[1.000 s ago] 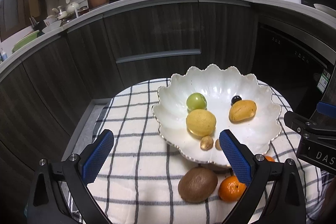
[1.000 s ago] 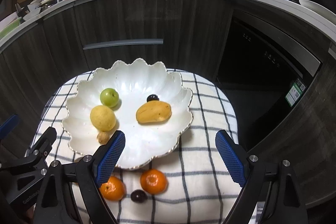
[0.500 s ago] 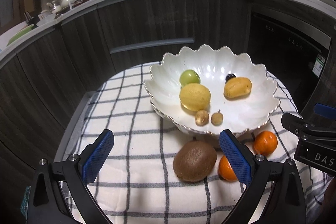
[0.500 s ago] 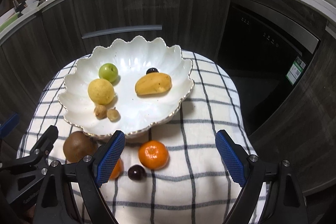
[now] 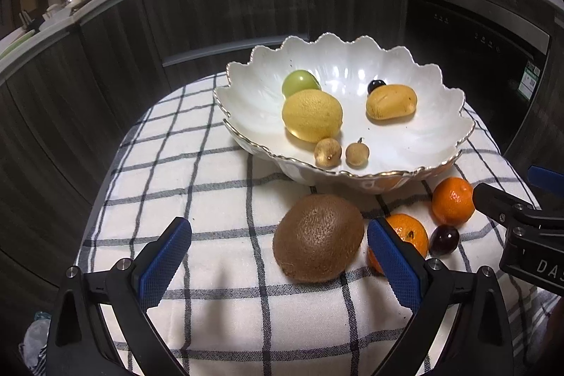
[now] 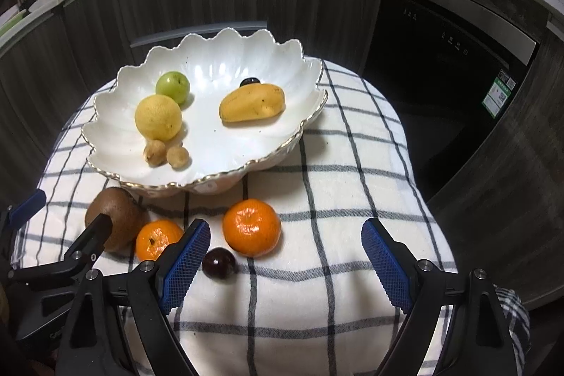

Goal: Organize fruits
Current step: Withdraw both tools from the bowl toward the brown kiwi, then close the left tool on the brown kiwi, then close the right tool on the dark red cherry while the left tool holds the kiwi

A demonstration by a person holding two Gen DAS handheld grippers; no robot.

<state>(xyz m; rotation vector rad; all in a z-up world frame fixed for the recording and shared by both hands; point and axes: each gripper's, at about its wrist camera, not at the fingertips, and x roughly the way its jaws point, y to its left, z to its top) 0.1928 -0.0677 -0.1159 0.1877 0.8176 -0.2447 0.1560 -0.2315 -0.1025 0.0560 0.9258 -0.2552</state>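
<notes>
Kiwi (image 5: 319,236) sits near the bowl's (image 5: 454,136) rim (checked cloth (image 5: 211,199) leftward bare).

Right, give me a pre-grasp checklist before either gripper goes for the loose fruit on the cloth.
1. Left gripper open with nothing between its pads: ok.
2. Right gripper open and empty: ok.
3. Kiwi sits inside the left gripper's span, close to the right pad: ok.
4. Larger orange lies between the right gripper's pads: ok.
5. Free space in the white bowl for more fruit: ok.
6. Clearance around targets: not ok; the smaller orange crowds the kiwi, and the dark plum sits by the right gripper's left pad.
</notes>
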